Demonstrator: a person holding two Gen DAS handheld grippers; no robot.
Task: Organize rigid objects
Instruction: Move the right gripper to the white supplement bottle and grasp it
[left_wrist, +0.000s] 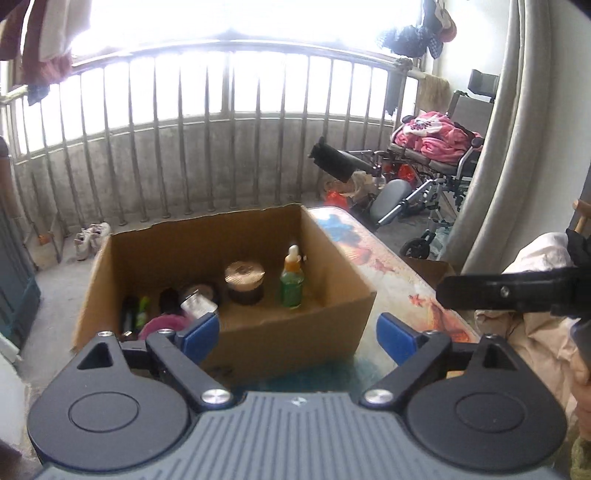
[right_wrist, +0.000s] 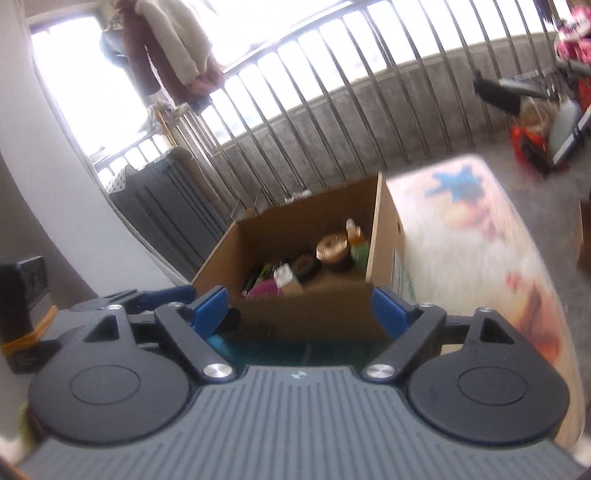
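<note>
Currently we list the following, placed relative to our two claws.

Left gripper (left_wrist: 298, 334): blue pads spread wide apart, nothing between them. Straight ahead of it and slightly below stands the cardboard box (left_wrist: 288, 332), its near wall just beyond the fingertips.

Right gripper (right_wrist: 300, 308): pads likewise apart and empty, facing the same box from its near right corner.

Box contents, ahead of the left claw:
- green dropper bottle (left_wrist: 292, 278), upright, furthest right, near the right wall;
- dark jar with gold lid (left_wrist: 245, 282), upright, just left of the dropper bottle;
- a second round jar (left_wrist: 201, 293), nearer and further left, tilted;
- a pink item (left_wrist: 164, 325) and slim dark tubes (left_wrist: 135, 314) in the near left corner, partly hidden behind the left pad.

Patterned tabletop (left_wrist: 413, 280): bearing the box, running off to the right of both claws; we see no loose rigid item on its visible part.

Judgement: with both claws empty and the goods boxed, the step in hand is either finishing or fetching another piece. We advise keeping both claws above the rim, avoiding the thin near wall, and approaching any upright bottle from above so its neighbours are not toppled.
</note>
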